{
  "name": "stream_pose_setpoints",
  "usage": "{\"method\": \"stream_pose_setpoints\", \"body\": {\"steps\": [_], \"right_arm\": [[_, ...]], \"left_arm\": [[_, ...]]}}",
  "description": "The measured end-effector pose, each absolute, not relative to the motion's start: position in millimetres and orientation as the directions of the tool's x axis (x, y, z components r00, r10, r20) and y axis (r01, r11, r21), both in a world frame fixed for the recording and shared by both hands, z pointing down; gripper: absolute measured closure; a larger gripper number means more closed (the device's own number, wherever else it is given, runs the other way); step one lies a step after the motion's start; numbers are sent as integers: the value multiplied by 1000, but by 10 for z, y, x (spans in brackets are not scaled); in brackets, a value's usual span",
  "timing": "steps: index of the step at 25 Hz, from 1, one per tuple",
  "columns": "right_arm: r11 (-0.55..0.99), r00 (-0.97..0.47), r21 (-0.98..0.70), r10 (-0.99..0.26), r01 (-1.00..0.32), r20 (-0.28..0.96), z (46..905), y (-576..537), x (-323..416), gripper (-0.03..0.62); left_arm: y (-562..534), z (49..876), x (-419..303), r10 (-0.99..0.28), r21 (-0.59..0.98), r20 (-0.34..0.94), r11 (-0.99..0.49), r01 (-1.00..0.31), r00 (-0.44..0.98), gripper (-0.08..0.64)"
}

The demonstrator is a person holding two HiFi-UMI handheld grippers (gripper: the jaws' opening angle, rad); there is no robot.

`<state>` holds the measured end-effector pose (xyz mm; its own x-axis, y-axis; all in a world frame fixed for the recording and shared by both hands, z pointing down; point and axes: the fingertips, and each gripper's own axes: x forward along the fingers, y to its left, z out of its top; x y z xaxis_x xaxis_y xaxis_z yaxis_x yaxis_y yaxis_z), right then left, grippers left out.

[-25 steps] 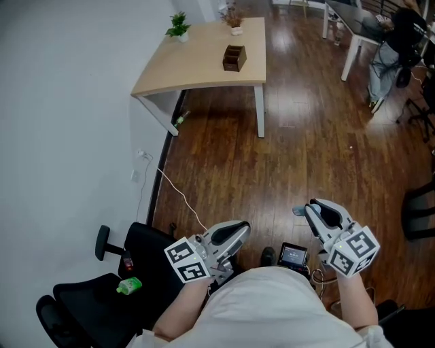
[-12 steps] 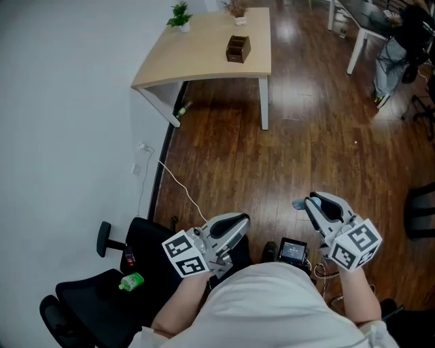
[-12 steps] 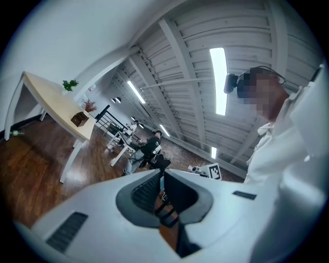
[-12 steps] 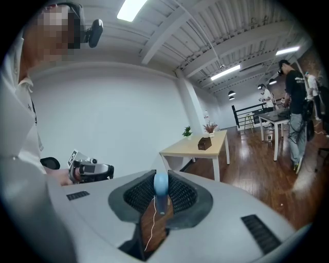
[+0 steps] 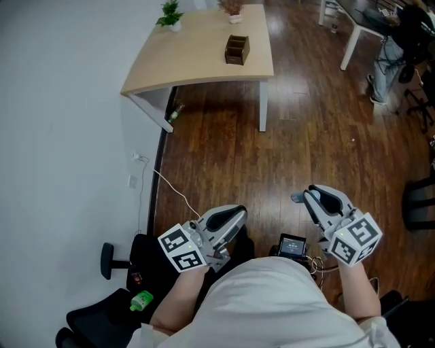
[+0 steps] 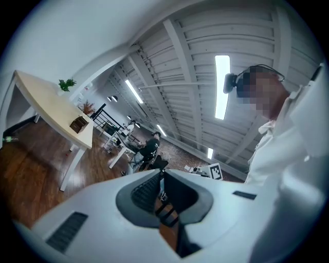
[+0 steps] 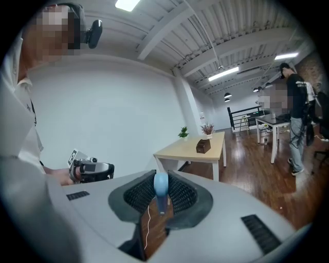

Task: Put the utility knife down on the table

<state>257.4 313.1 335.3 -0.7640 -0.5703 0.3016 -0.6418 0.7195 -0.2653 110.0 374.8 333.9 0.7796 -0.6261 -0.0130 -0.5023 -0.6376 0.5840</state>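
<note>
My right gripper [image 5: 309, 198] [image 7: 160, 191] is shut on a light blue utility knife [image 7: 160, 185], whose tip [image 5: 297, 198] pokes out past the jaws. It hangs over the dark wood floor at waist height. My left gripper [image 5: 238, 217] [image 6: 161, 191] is beside it on the left, jaws together with nothing held. The light wooden table [image 5: 204, 58] [image 7: 198, 152] [image 6: 49, 108] stands well ahead against the white wall. A small brown box [image 5: 236, 49] [image 7: 203, 146] and two potted plants [image 5: 170, 13] sit on it.
A black office chair [image 5: 102, 316] with a green item [image 5: 143, 300] is at the lower left. A white cable [image 5: 170, 192] runs across the floor from the wall. White desks [image 5: 353, 30] and a person [image 7: 295, 118] are at the far right.
Both grippers have moved forward together toward the table; the chair has slid lower in the head view. The knife stays in the right gripper's jaws.
</note>
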Motion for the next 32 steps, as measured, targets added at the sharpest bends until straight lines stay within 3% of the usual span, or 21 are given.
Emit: {"method": "stream_pose_setpoints", "body": {"steps": [15,32], "right_arm": [[674,-704,-222,-629,-705,329,3226,2609,1640,520],[736,-762,-226,-561,-638,324,3336,1964,1049,519]], "left_arm": [[3133,3333,88,-580,594,-18,-661,-458,814,555],[2695,3424,-451,-658,604,1,-600,-524,753,555]]}}
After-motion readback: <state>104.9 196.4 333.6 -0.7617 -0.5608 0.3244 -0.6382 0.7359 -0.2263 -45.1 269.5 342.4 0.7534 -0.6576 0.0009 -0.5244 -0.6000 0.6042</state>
